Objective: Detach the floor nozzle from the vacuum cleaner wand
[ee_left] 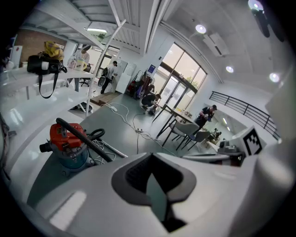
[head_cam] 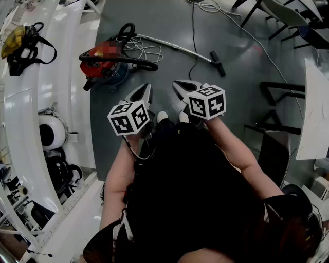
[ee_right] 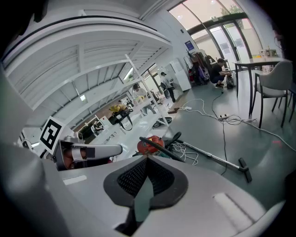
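- Floor (head_cam: pixel 247 77): smooth grey-green, faint sheen, bare in the middle stretch.
- Vacuum cleaner (head_cam: pixel 103 67) stands on it at upper left; red top, blue tub.
- Black hose (head_cam: pixel 140 64) loops out from the tub and lies along the floor.
- Wand (head_cam: pixel 175 47), metal, lies flat, slanting down to the right.
- Floor nozzle (head_cam: pixel 218 63), black, at the wand's right end, joined to it, resting on the floor.
- White cord (head_cam: pixel 147 51) in loose coils just beside the tub.
- Black cable (head_cam: pixel 194 31) runs down from the top edge and crosses the wand.
- Chairs (head_cam: pixel 285 13) stand at upper right.
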The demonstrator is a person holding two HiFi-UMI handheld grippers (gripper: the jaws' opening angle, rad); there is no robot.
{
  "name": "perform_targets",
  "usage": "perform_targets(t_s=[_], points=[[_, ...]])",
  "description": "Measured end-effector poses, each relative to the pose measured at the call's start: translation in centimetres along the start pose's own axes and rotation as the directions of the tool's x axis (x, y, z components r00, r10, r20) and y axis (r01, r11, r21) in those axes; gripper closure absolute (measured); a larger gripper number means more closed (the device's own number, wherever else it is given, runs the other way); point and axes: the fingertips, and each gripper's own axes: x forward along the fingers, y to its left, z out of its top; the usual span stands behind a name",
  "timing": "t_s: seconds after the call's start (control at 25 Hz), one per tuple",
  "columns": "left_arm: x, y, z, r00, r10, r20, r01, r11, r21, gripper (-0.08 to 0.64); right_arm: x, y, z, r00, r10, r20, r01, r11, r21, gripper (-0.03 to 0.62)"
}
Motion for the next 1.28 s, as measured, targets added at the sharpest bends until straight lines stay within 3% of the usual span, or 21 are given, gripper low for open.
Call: perform_targets(t_s=[0.32,0.52,0.6,0.64,0.76,0.84,0.96,1.12,1.28], points=[[-0.5,1.3,0.4,1.0,-0.009,-0.007,0.009,1.0,-0.009,0.551,1.0,0.6,0.0,1.0,-0.019,-0.009,0.019,1.0,0.002,0.595],[-0.6,2.5,1.1,0.999,-0.042,0.016,0.043,0.998,-0.043,0.551,1.6,1.0,0.5,0.999,-0.035,0.008,0.035,0.998,0.053,0.595],[-0.6,2.5,1.9,0.995,-0.085,0.042,0.085,0.996,0.003,0.551,1.8,1.1,0.5,0.999,-0.046,0.005,0.046,0.997,0.055,0.595],[-0.5,2.2,2.5,0.991,-0.119,0.064,0.115,0.992,0.06,0.551,1.9,1.0,0.6,0.999,-0.052,0.005,0.051,0.997,0.053,0.595],[-0.5,1.3,5.0,0.968,-0.21,0.136,0.172,0.954,0.247,0.551,2.2,0.8,1.1,0.998,-0.067,0.018,0.066,0.996,0.061,0.595],[-0.3,1.4,6.2,0.956,-0.242,0.164,0.186,0.937,0.297,0.551,2.7,0.8,1.5,0.996,-0.082,0.024,0.08,0.995,0.063,0.595],[0.5,2.8,6.7,0.958,-0.224,0.178,0.161,0.937,0.309,0.551,3.5,1.2,2.0,0.995,-0.097,0.024,0.096,0.994,0.05,0.595],[1.6,4.8,6.9,0.955,-0.174,0.241,0.109,0.959,0.262,0.551,4.4,0.8,2.5,0.994,-0.11,0.026,0.11,0.994,0.021,0.595],[3.0,4.9,7.5,0.96,-0.162,0.229,0.1,0.96,0.26,0.551,4.8,-0.3,4.3,0.993,-0.105,0.062,0.105,0.994,-0.007,0.595]])
